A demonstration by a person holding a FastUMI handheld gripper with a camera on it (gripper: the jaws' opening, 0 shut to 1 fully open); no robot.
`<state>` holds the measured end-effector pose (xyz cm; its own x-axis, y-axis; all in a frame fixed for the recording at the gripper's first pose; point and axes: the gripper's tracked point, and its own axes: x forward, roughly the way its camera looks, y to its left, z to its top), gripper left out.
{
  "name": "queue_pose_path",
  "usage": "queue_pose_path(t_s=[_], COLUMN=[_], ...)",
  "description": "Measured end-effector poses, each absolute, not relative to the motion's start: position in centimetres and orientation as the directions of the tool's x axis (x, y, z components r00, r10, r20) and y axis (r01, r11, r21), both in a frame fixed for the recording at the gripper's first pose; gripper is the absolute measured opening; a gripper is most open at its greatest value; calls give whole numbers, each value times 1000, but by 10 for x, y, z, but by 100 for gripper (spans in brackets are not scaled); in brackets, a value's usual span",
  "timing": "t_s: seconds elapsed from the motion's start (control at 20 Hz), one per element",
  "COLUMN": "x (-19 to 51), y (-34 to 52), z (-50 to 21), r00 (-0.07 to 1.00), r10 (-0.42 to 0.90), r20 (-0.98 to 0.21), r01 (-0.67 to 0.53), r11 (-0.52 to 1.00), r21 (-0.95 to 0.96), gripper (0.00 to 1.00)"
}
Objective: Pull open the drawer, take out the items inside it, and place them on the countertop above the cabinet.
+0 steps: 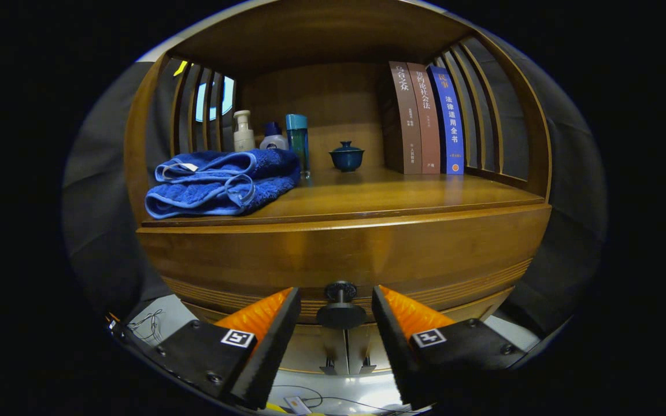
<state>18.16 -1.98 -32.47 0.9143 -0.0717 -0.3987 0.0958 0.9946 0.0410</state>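
- Two fingers of my tongs [336,315] stand apart, one either side of the drawer knob [341,301]; neither pad touches it yet, so nothing is gripped.
- Knob sits right between the fingers, dark and round, on a short stem, with a gap on both sides. Left and right gaps look roughly even, good centring.
- Step in hand, my read: close on the knob, then pull the drawer [344,260] out.
- To do it well: squeeze on the stem or just behind the knob head so the fingers hook it, not on the rounded rim where they could slip off.
- Keep the tongs level and pull straight back along the drawer's line; a sideways or upward tug would likely bind it.
- Drawer front is flush and closed, wood, with grooved trim below. Items inside are hidden, can't say what they are.
- Tabletop [402,193] above the drawer is the drop spot. It already carries a folded blue towel [223,182] at the left front, with a pump bottle [244,132], a small white bottle [273,138] and a teal tumbler [298,141] behind it.
- A lidded teal cup [346,156] stands mid-back and three upright books [425,118] at the right back.
- Free room is centre front and right front; I judge that best for placing.
- Risk: pulling too fast could jolt the things above.
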Motion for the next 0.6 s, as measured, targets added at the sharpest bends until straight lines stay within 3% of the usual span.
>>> queue_pose_path(t_s=[0.05, 0.2, 0.25, 0.3, 0.45, 0.6], x=[181, 182, 182, 183, 181, 178], y=[-20, -22, -23, -22, -23, -22], z=[-327, -330, -330, -331, -331, -330], r00=[911, 906, 907, 904, 901, 893], r10=[-72, -77, -76, -72, -67, -68], r20=[-407, -416, -415, -422, -429, -445], r01=[96, 100, 97, 94, 84, 87], r11=[995, 994, 995, 995, 996, 996], r21=[39, 35, 30, 30, 20, 23], gripper=[82, 54, 53, 45, 36, 36])
